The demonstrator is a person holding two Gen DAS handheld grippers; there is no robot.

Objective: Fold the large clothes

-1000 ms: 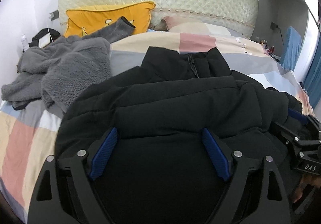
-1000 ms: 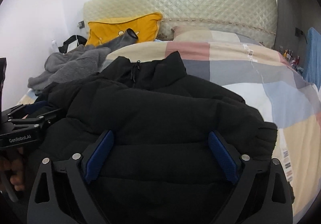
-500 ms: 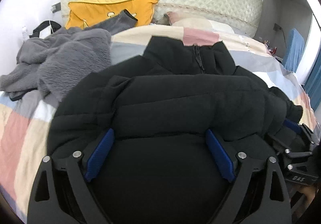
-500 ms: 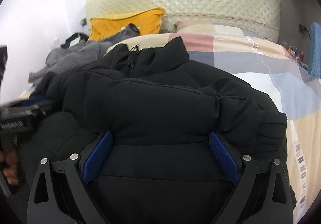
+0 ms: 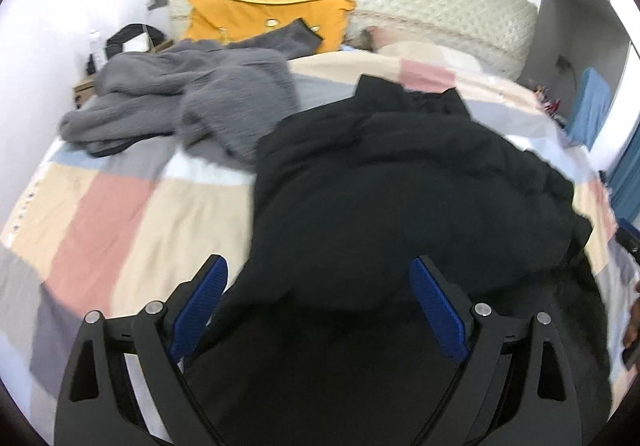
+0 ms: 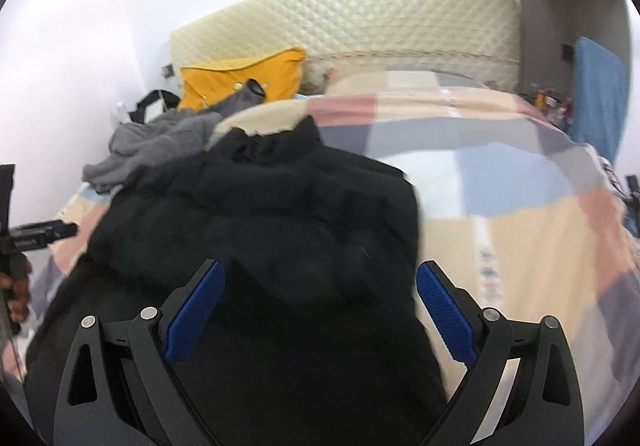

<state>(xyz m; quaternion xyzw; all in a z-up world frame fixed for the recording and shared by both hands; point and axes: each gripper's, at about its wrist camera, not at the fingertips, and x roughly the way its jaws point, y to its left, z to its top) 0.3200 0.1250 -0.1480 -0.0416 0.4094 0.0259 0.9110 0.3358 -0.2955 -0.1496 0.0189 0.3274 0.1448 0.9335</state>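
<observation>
Both pairs of jaws stand wide apart and grip nothing. The black jacket (image 5: 400,198) lies bunched on the bed (image 5: 120,214), spreading between and beyond the left gripper (image 5: 320,306) and under the right gripper (image 6: 320,306). Only the left view shows the grey fleece (image 5: 192,102) fully, left beyond its jaws; only the right view shows the other gripper with a hand (image 6: 18,290) on it.

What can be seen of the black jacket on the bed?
The black jacket is puffy and quilted-looking, bunched into a rough mound on the patchwork bedcover. Its stand-up collar with a zip points toward the headboard. Its far left edge meets the grey fleece. The near part spreads beneath both open grippers, left and right, whose blue pads do not press it. Motion blur hides the seams.
</observation>
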